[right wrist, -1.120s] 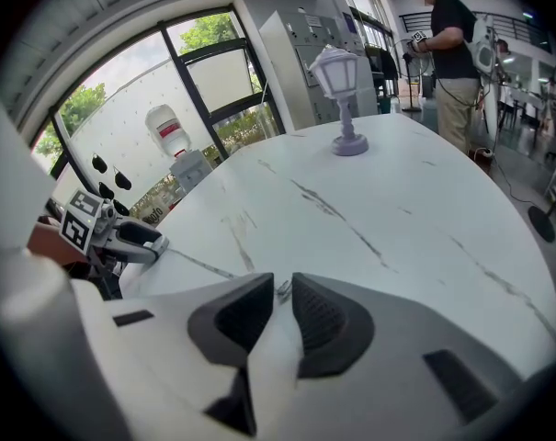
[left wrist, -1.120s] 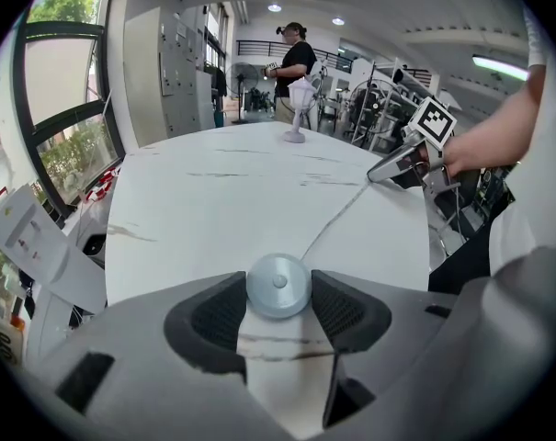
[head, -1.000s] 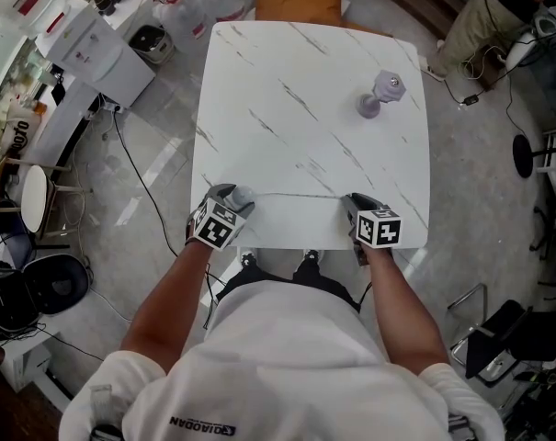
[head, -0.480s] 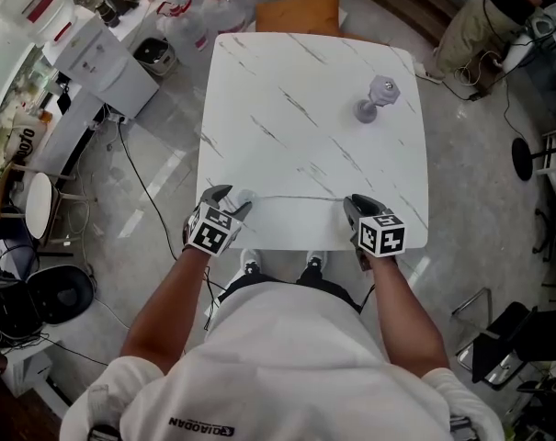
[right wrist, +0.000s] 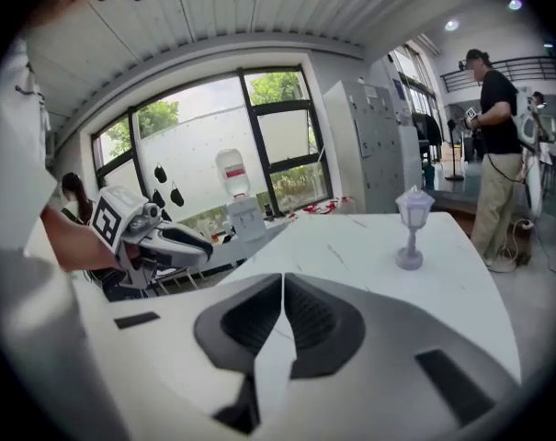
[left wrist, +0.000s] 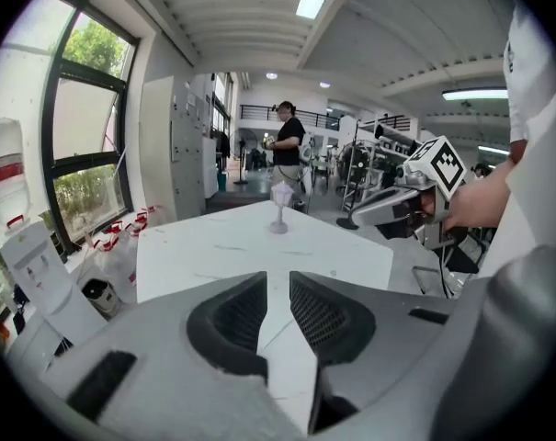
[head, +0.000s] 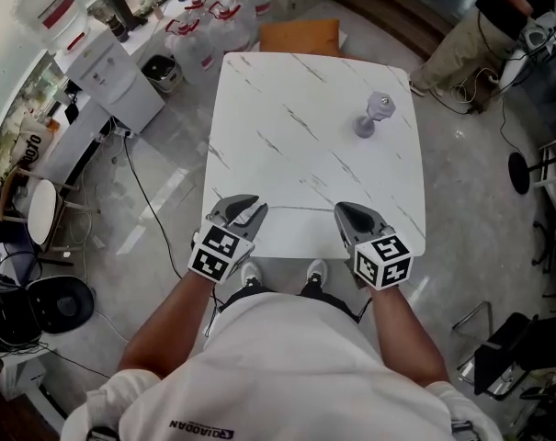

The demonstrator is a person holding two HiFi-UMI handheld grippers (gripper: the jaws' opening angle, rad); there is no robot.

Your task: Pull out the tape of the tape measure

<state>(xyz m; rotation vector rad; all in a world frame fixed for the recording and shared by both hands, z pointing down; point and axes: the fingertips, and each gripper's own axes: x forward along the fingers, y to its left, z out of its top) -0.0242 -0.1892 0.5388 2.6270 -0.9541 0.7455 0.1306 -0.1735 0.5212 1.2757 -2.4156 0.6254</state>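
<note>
Left claw (head: 247, 211) and right claw (head: 344, 209) have risen off the near edge of the tabletop (head: 305, 108). Their own views show the left just narrowed to an empty slit, the right pressed together.

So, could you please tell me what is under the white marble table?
Only the person's two shoes show, just at the white marble table's near edge, on grey floor. The tabletop covers everything else beneath, its legs included.
</note>
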